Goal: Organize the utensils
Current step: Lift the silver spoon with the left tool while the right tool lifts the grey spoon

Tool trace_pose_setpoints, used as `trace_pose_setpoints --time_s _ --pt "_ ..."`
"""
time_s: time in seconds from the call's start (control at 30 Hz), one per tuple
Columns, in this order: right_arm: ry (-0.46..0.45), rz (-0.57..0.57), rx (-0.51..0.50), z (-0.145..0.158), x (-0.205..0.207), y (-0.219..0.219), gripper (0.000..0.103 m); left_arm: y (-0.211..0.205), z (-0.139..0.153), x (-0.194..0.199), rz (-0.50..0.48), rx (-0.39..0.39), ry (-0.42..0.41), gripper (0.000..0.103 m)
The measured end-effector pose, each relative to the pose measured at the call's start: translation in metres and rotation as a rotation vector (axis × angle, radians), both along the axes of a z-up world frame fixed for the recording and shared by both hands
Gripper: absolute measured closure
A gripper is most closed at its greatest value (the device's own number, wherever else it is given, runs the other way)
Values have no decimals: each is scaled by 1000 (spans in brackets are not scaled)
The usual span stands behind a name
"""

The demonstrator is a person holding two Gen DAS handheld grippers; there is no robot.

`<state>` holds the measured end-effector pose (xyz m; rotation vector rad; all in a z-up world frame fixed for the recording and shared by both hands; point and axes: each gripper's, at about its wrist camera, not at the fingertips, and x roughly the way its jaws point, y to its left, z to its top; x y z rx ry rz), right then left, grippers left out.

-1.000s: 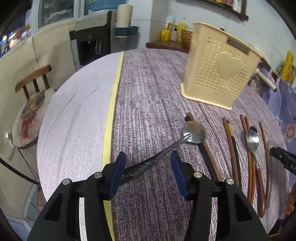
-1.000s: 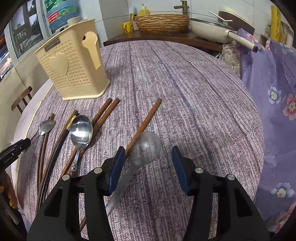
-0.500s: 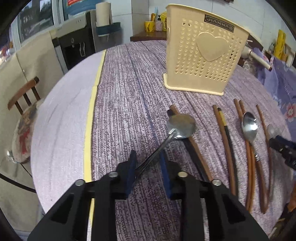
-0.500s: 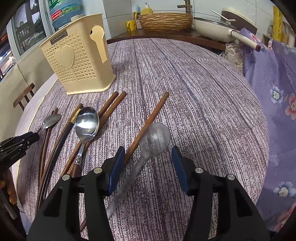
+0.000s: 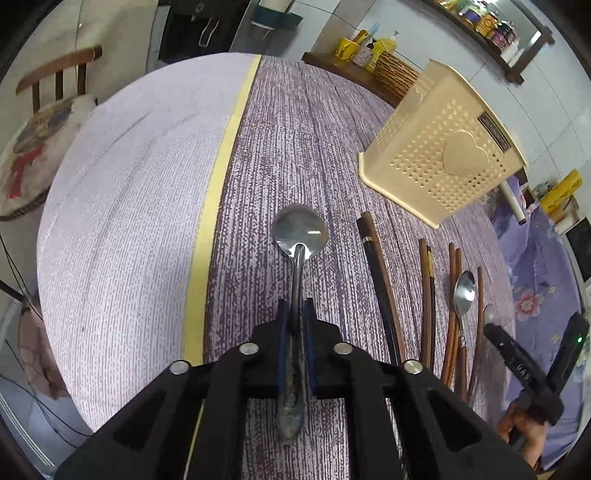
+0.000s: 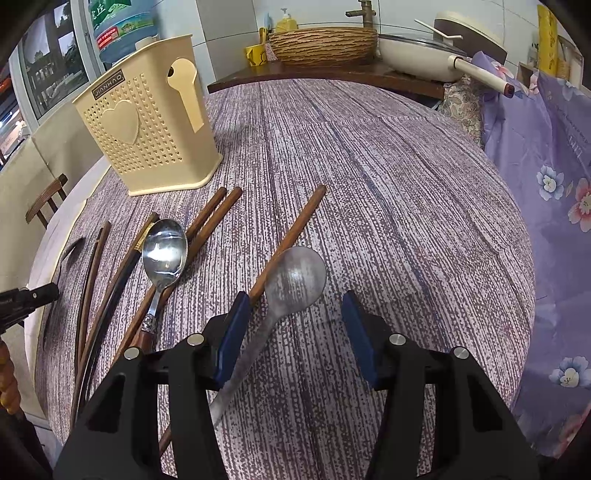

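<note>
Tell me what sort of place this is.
Most likely a home kitchen or dining corner: a clothed table with spoons and chopsticks, a side counter holding a lidded pan and woven basket, and a water-cooler bottle.

Spoon handle (image 5: pixel 293 387) partly hidden between left tongs (image 5: pixel 295 314)

A round table (image 6: pixel 388 177) under a purple-streaked cloth stands before white tiled walls. Behind it a dark wooden counter (image 6: pixel 332 75) bears a woven basket (image 6: pixel 323 40) and a cream pan (image 6: pixel 417 55). A wooden chair (image 5: pixel 55 74) with a cushion stands beside the table, near a water dispenser (image 5: pixel 199 26).
</note>
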<state>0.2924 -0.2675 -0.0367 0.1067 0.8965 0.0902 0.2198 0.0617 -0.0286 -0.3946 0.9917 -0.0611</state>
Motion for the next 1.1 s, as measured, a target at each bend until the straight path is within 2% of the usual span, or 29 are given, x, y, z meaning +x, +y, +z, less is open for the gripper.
trace_pose_setpoints --time_s 0.03,0.1,0.13,0.23,0.4,0.57,0.7,0.83,1.1 --pt "-2 1 -5 1 0 0 50 -3 3 -2 -19 13 -13 74" --pt "-3 -2 -13 3 -1 0 50 -10 7 -3 -32 65 -31 33" --pt "-1 -5 -12 3 -1 -1 50 -12 9 -5 -22 105 -50 31" --pt "7 -17 0 4 -4 -3 50 -14 12 -6 -19 180 -72 32" --pt "35 -16 -53 -2 -5 7 51 -9 8 3 4 212 -53 33" --pt "26 -30 -113 -6 1 12 52 -2 7 2 15 235 -53 33" --pt "30 -39 -124 -6 14 14 53 -4 6 3 7 240 -47 33" --pt "49 -28 -119 -4 18 18 61 -7 7 4 -4 266 -51 33" --pt "65 -36 -107 -3 10 16 61 -9 6 12 -21 335 -40 33"
